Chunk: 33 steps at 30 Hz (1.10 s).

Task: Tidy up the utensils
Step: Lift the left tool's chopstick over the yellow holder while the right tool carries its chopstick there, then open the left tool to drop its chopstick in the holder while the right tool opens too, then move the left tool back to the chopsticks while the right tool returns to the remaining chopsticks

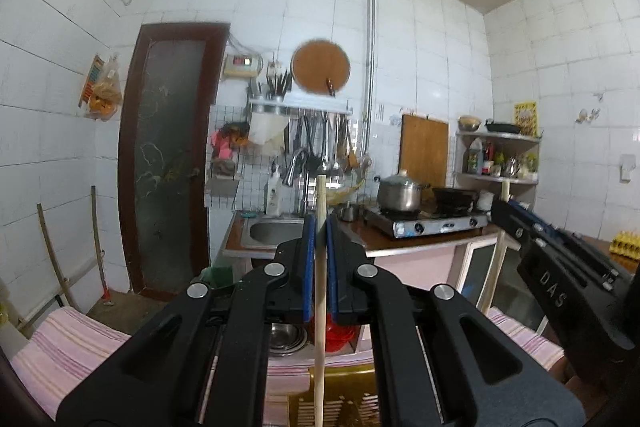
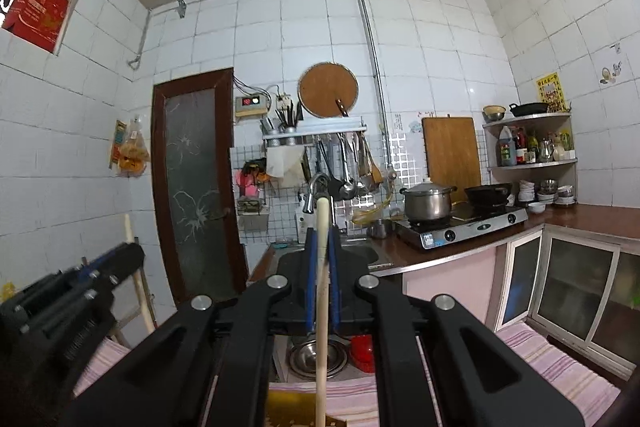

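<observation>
A thin pale wooden chopstick (image 1: 320, 267) is clamped upright in the shut left gripper (image 1: 319, 227), another (image 2: 322, 267) in the shut right gripper (image 2: 322, 239); light, stiff, smooth sticks, likely slip-prone, w/ mid-shaft grip advised.

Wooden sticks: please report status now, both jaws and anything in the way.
Left gripper shut on a wooden stick, upright. Right gripper shut on second stick, upright. Both raised, facing the sink. Nothing in the way.
</observation>
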Each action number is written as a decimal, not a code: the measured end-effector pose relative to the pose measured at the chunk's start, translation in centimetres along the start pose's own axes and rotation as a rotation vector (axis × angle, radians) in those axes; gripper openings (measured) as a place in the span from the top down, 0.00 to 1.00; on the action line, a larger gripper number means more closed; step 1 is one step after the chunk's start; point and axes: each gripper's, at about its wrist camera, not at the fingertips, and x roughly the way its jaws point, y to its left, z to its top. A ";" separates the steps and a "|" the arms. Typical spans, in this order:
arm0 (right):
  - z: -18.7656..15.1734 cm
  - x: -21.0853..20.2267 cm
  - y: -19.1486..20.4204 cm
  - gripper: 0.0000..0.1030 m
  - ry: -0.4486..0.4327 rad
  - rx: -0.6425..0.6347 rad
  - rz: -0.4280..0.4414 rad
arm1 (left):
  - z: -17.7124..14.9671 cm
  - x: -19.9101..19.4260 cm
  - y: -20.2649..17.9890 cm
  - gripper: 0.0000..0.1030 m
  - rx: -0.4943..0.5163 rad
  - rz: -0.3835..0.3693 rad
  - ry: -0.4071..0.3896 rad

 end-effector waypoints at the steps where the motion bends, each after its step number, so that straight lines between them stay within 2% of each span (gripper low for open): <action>1: -0.8 0.8 -0.2 0.94 0.014 0.008 0.006 | -1.0 1.3 0.2 0.96 -0.009 0.000 0.023; 5: -5.4 3.4 -0.8 0.94 0.090 0.001 0.010 | -5.0 4.0 1.0 0.96 -0.021 0.011 0.108; 10: -7.9 4.1 -1.2 0.93 0.182 -0.022 0.004 | -6.5 4.4 2.0 0.95 -0.017 0.016 0.178; 11: -7.8 4.1 -1.3 0.92 0.214 -0.030 -0.007 | -6.0 3.9 2.0 0.90 -0.009 0.023 0.179; 12: -7.5 4.1 -1.5 0.89 0.233 -0.032 -0.015 | -5.5 3.4 2.0 0.67 -0.004 0.021 0.188; 13: -7.2 3.8 -1.7 0.69 0.247 -0.034 -0.026 | -5.1 2.8 2.0 0.51 -0.002 0.019 0.193; 14: -6.5 3.2 -2.1 0.43 0.259 -0.035 -0.042 | -4.5 2.0 2.0 0.27 -0.003 0.024 0.181; 15: -5.9 2.5 -2.4 0.39 0.258 -0.035 -0.055 | -3.8 0.4 2.1 0.18 0.001 0.040 0.147; 18: -4.5 -0.3 -3.0 0.39 0.267 -0.063 -0.100 | -2.7 -3.4 1.9 0.05 0.041 0.057 0.125; 21: -4.5 -3.4 -4.1 0.38 0.328 -0.072 -0.128 | -2.9 -6.9 2.0 0.05 0.063 0.079 0.138; 24: -6.0 -6.1 -5.3 0.34 0.386 -0.054 -0.148 | -4.5 -9.5 2.7 0.05 0.051 0.100 0.204; 28: -9.5 -9.2 -6.3 0.33 0.463 -0.033 -0.162 | -7.8 -11.7 4.0 0.05 0.017 0.127 0.275; 33: -14.7 -11.7 -7.1 0.33 0.577 -0.008 -0.179 | -12.8 -13.1 5.1 0.05 -0.017 0.140 0.405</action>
